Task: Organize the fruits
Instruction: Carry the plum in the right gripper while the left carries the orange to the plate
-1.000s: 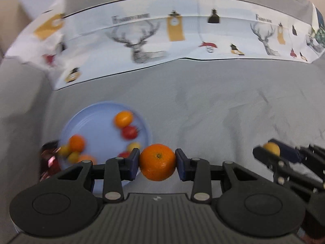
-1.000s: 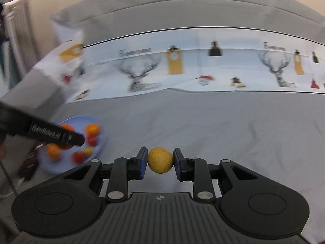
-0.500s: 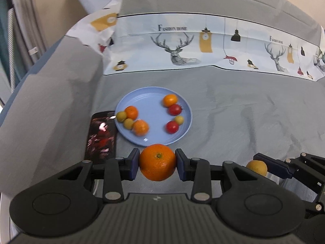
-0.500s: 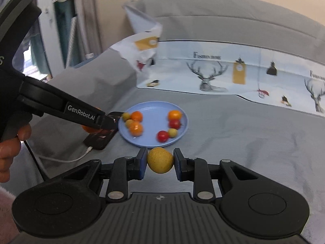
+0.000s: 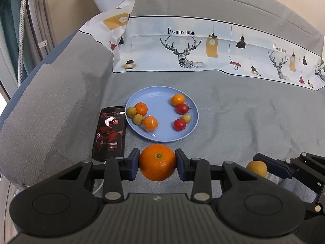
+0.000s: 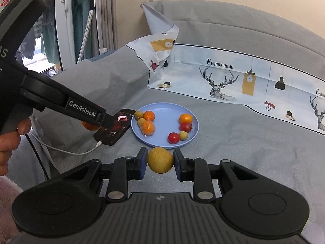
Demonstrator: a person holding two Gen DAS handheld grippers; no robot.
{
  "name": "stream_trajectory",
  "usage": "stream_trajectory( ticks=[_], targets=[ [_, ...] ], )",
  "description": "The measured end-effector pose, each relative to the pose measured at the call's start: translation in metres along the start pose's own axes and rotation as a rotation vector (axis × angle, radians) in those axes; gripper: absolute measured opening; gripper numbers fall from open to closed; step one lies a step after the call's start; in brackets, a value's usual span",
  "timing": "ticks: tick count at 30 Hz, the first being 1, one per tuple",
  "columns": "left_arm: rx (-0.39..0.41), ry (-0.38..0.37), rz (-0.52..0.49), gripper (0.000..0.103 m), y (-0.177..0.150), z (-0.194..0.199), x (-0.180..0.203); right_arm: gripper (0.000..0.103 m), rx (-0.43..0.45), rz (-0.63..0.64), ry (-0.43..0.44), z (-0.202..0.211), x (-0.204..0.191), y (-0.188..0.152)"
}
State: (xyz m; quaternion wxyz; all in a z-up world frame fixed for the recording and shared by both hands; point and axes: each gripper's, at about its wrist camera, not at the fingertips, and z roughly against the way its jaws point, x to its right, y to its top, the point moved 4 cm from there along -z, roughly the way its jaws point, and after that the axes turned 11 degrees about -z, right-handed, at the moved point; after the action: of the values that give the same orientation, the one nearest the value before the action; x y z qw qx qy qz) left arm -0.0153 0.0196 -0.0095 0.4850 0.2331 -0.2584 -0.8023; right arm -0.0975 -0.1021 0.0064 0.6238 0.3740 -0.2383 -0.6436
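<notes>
Beyond both pairs of fingers: the blue plate [image 5: 191, 131] lies on the grey bedspread [image 5: 243, 118], just ahead of the fingertips, already part filled.
Done so far: on the plate's left side, two small oranges [image 5: 141, 108] and two tan longans [image 5: 131, 111] bunched together; on its right side, one more small orange [image 5: 178, 100], two cherry tomatoes [image 5: 182, 108] and another longan [image 5: 186, 118].
Left to do: by my reckoning, the two fruits now in the air have yet to be set down; no other loose fruit shows on the bedspread.
Left gripper [image 5: 157, 162]: its fingers are clamped on a large orange [image 5: 157, 162], stem end up, pads pressing both flanks; the fruit hangs just short of the plate's near rim.
Right gripper [image 6: 160, 160]: its fingers are closed tight on a yellowish-tan round fruit [image 6: 160, 160], perhaps a longan, also just short of the near rim.
Pose: both tools tilt downward toward the plate, side by side; a hand [image 6: 8, 140] grips the left handle.
Beside the plate: a phone [image 5: 109, 132] with its screen lit, left of the rim, cable plugged in.
Further back: a printed cloth [image 5: 203, 50] with deer.
</notes>
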Motion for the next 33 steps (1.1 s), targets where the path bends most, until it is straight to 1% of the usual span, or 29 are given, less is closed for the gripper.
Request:
stream_trajectory(
  ticks=[12, 18, 27, 33],
  targets=[
    [-0.028, -0.005, 0.01, 0.042, 0.0, -0.016, -0.004, 0.029, -0.032, -0.015, -0.002, -0.014, 0.002, 0.0],
    [-0.042, 0.001, 0.011, 0.042, 0.006, -0.03, -0.008, 0.029, -0.049, -0.033, -0.008, -0.034, 0.007, 0.006],
    [-0.041, 0.012, 0.019, 0.042, 0.036, -0.064, -0.019, 0.029, -0.053, -0.032, -0.014, -0.075, 0.012, 0.024],
    [-0.048, 0.017, 0.031, 0.042, 0.058, -0.095, -0.028, 0.029, -0.072, -0.047, -0.017, -0.112, 0.021, 0.038]
  ],
)
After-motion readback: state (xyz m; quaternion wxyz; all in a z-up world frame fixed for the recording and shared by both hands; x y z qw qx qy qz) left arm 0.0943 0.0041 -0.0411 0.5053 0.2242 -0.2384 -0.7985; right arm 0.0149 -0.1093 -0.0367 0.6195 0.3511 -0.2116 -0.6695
